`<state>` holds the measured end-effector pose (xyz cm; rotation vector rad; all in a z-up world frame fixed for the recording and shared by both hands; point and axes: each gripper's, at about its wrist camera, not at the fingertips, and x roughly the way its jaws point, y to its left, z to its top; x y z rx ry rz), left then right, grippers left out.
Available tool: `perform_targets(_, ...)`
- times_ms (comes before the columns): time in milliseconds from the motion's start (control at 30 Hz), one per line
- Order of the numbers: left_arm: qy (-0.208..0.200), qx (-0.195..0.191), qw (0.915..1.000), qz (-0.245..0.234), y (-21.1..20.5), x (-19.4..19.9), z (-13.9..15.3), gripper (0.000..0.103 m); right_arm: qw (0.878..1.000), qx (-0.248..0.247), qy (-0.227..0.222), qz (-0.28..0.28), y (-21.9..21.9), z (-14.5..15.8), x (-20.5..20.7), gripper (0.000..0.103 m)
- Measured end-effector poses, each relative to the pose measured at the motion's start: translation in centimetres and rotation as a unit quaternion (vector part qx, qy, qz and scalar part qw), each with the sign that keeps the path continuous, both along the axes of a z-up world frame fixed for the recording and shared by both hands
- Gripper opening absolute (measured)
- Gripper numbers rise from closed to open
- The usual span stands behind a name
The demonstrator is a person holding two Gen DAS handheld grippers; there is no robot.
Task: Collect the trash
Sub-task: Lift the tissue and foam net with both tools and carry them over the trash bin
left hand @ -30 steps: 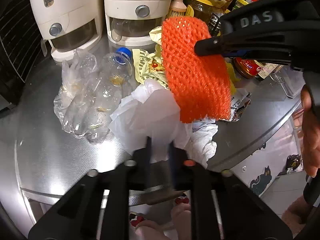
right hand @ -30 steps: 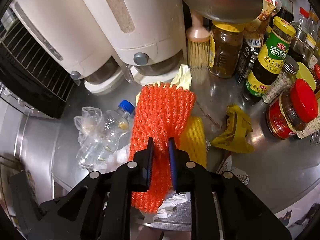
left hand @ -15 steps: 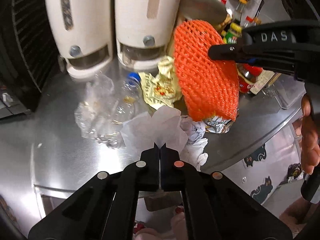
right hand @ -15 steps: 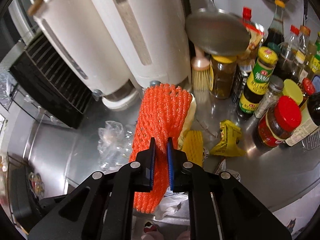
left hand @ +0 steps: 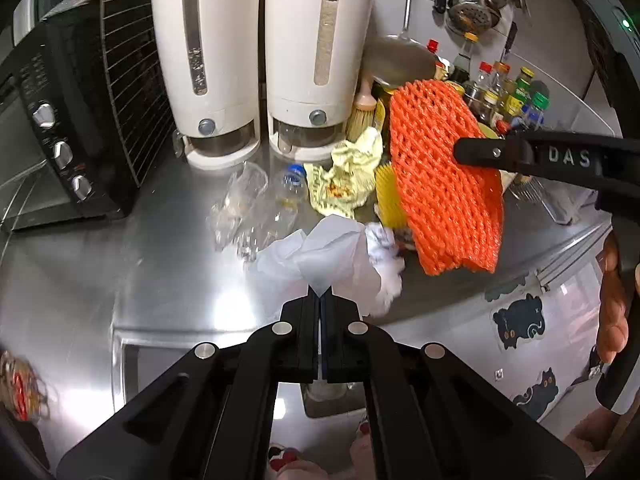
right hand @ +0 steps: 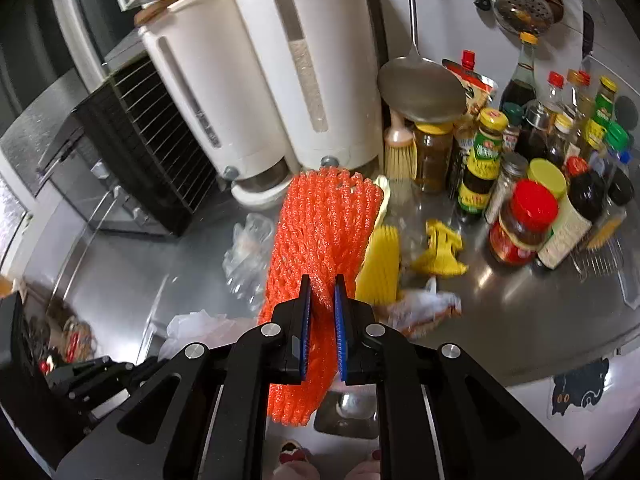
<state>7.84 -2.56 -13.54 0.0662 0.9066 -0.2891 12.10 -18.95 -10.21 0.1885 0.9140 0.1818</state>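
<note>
Centre frame, we see the right hand-held gripper (right hand: pixel 321 294) pinching the orange foam net (right hand: pixel 320 236) — light, squashy; the left hand-held gripper (left hand: pixel 320 300) nips the flimsy white plastic bag (left hand: pixel 320 256) at its edge.

Two white dispensers (left hand: pixel 200 60) (left hand: pixel 316 56), one oven (left hand: pixel 68 120), one orange net (left hand: pixel 440 184), one yellow net (left hand: pixel 386 196), one plastic bottle (left hand: pixel 280 204), one brush (right hand: pixel 400 152), two grippers (left hand: pixel 320 300) (right hand: pixel 322 292); the many jars are too crowded to count.

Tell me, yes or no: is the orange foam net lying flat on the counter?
No. The orange foam net hangs lifted above the steel counter, clamped between the closed fingers of the right gripper.
</note>
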Motion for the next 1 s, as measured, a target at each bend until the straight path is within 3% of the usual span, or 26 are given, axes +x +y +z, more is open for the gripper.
perform_targets(300, 0.042, 0.008, 0.9991, 0.007, 0.7, -7.0, -3.4, 0.0, 0.999, 0.006, 0.037, 0.011, -0.6, -4.4, -8.1, 0.012)
perform_targets(533, 0.095, 0.01, 0.9954, 0.004, 0.9, -10.2, -8.7, 0.0, 0.995, 0.004, 0.104, 0.011, -1.0, -11.4, -12.3, 0.012)
perform_targets(767, 0.13, 0.018, 0.9914, 0.0, 0.4, -11.3, -15.9, 0.0, 0.989, 0.005, 0.149, 0.014, -0.6, -19.9, -13.1, 0.012)
perform_targets(1000, 0.159, 0.015, 0.9872, -0.003, -0.5, -9.7, -23.6, 0.0, 0.983, 0.014, 0.184, -0.004, -0.4, -28.4, -11.6, 0.012)
